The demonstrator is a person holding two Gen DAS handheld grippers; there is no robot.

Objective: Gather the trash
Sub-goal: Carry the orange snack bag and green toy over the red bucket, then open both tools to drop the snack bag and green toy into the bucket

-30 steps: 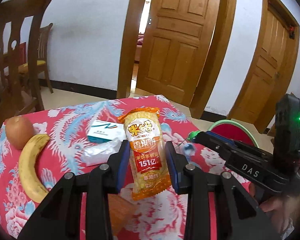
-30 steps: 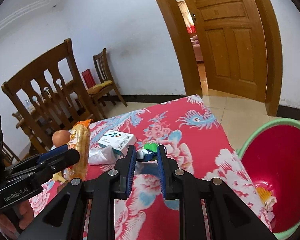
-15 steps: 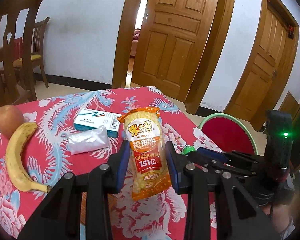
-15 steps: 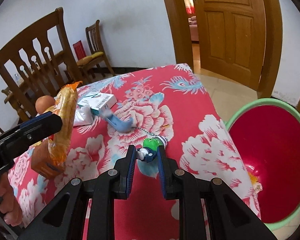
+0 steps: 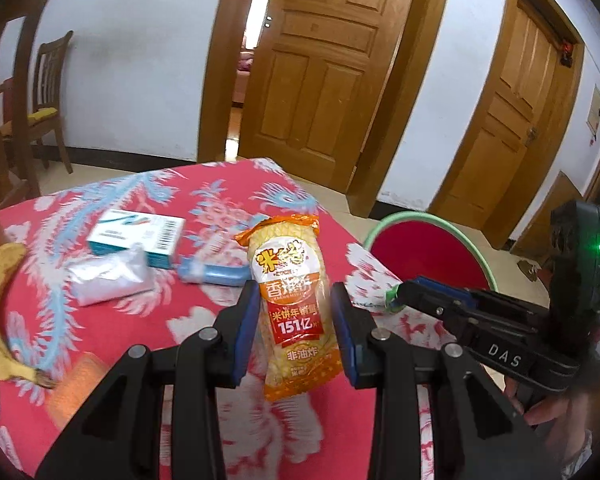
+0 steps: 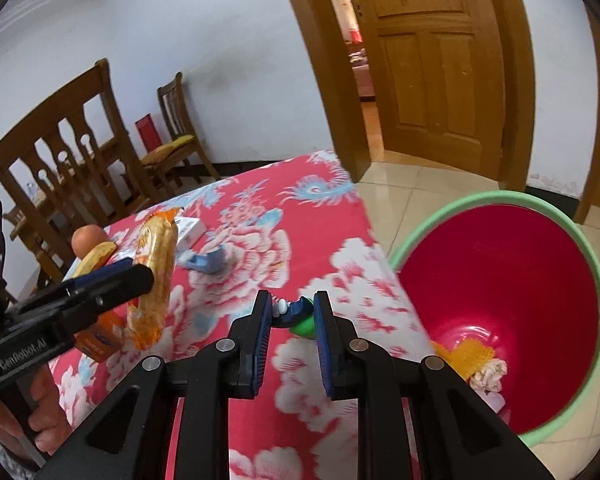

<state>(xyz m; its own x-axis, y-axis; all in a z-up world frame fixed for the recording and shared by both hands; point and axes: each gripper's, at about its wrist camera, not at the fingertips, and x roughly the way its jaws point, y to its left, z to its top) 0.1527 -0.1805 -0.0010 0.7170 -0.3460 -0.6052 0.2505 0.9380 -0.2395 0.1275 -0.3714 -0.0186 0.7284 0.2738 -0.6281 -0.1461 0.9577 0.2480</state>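
Trash bin (image 6: 500, 280) holds scraps; left gripper (image 5: 296, 316) clamps snack packet (image 5: 290, 304), right gripper (image 6: 290, 312) a small tube (image 6: 294, 312).

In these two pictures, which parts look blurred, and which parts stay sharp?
Left wrist view: the tablecloth and white box are smeared, while the snack packet in the left gripper is sharp. Right wrist view: the cloth and packet blur; the right gripper is crisp; door frames bend.
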